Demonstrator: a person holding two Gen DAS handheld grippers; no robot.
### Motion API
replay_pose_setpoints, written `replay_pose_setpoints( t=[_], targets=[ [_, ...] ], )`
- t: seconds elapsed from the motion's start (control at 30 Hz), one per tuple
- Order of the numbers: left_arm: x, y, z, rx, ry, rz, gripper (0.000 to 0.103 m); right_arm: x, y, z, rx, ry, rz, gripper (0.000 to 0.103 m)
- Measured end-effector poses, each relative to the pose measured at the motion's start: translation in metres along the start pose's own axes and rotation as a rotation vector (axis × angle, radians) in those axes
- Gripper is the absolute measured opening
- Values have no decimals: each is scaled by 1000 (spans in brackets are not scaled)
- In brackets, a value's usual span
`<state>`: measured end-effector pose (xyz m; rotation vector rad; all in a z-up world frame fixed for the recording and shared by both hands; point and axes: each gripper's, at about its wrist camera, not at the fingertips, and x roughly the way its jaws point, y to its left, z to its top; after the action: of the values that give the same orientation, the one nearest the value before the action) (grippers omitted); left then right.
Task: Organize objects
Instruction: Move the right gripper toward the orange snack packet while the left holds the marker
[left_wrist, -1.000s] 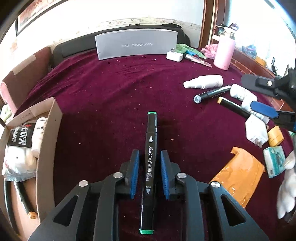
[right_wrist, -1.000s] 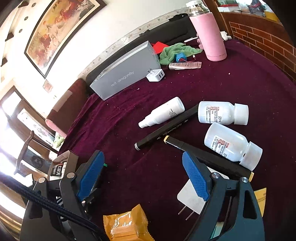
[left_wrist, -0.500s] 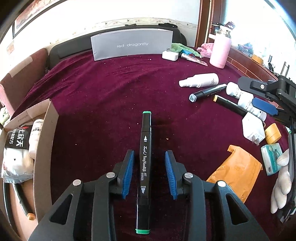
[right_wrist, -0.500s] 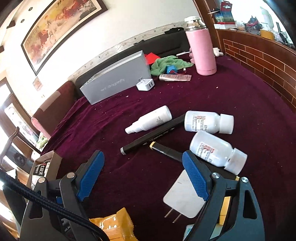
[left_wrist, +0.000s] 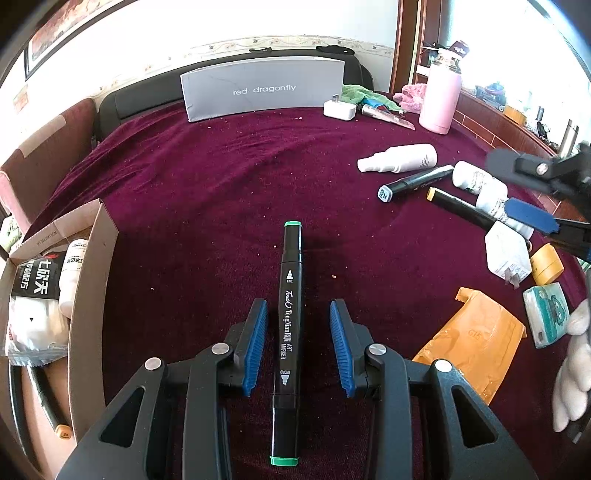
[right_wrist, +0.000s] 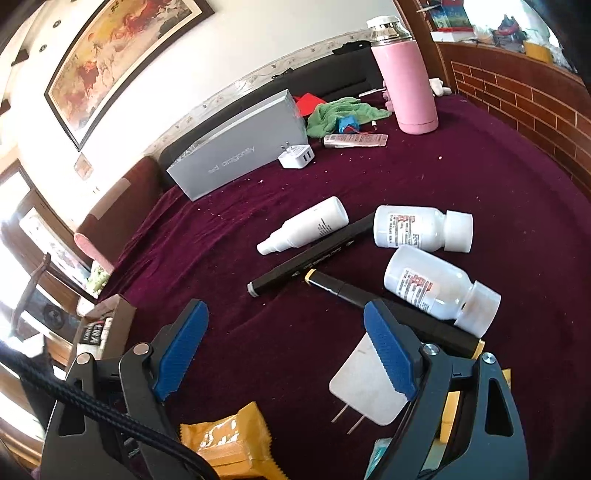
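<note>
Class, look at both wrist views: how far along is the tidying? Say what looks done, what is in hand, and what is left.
Done: the cardboard box already holds a packet, a small bottle and a marker. In hand: nothing is gripped; the left tongs have just opened, and the green-capped marker lies loose between them. The right tongs hang open. Left: the spray bottle, two pill bottles, two markers, plug and orange packet.
</note>
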<state>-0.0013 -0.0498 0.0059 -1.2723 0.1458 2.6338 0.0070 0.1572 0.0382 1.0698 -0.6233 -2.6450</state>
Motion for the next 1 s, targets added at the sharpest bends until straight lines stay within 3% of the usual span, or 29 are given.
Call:
replay_pose_setpoints(
  t=[0.23, 0.37, 0.4, 0.53, 0.83, 1.0],
  targets=[
    [0, -5, 0, 14, 1, 23, 31, -23, -6, 1, 56, -48, 66, 88],
    [2, -1, 1, -23, 9, 64, 50, -27, -14, 0, 91, -49, 91, 88],
    [2, 3, 1, -44, 13, 57, 51, -27, -15, 1, 89, -53, 88, 88],
    [2, 2, 1, -35, 12, 67, 51, -27, -12, -2, 24, -63, 21, 88],
    [0, 5, -3, -55, 13, 69, 56, -37, -17, -3, 16, -113, -46, 88],
    [2, 5, -2, -51, 16, 60, 60, -40, -12, -4, -25, -155, -135, 88]
  ],
)
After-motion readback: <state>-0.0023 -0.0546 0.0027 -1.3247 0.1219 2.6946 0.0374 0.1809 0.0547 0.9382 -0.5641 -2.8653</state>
